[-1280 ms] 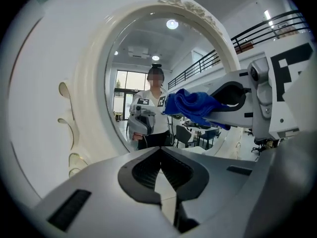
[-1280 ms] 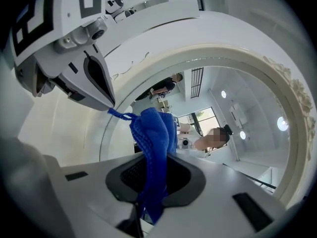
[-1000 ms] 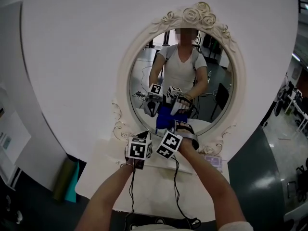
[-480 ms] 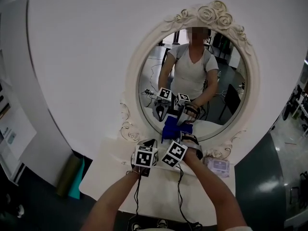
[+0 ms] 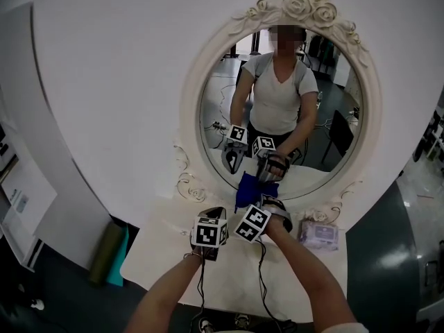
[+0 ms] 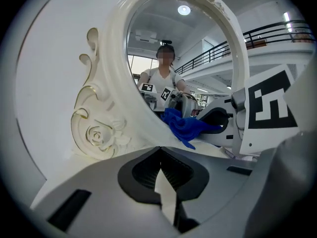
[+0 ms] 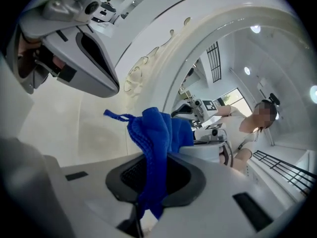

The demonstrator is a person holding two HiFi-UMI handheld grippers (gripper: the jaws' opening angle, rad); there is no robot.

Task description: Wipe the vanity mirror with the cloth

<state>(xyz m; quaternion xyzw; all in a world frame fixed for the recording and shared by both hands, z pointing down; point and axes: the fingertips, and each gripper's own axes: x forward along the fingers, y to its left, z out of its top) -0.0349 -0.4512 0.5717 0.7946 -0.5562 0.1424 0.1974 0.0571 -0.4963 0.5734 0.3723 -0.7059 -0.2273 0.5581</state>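
The oval vanity mirror [image 5: 291, 82] in its ornate white frame [image 5: 189, 116] stands on a white table. My right gripper [image 5: 262, 201] is shut on a blue cloth [image 5: 248, 189], which is held against the mirror's lower rim. In the right gripper view the cloth [image 7: 157, 133] hangs bunched out of the right gripper [image 7: 148, 185]. Just to the left, my left gripper [image 5: 212, 215] is low beside the frame. Its jaws are shut with nothing between them in the left gripper view [image 6: 162, 182]. That view also shows the cloth [image 6: 184, 125] and frame scrollwork [image 6: 99, 133].
A pale packet of wipes [image 5: 319, 233] lies on the white table [image 5: 166, 255] to the right of my hands. Cables [image 5: 260, 276] trail from both grippers over the table's front. A green and teal roll [image 5: 111, 254] stands on the floor at the left.
My head has shifted, so the mirror sits higher and further right in view. Both grippers and the cloth stay at the mirror's lower rim, hardly moved.
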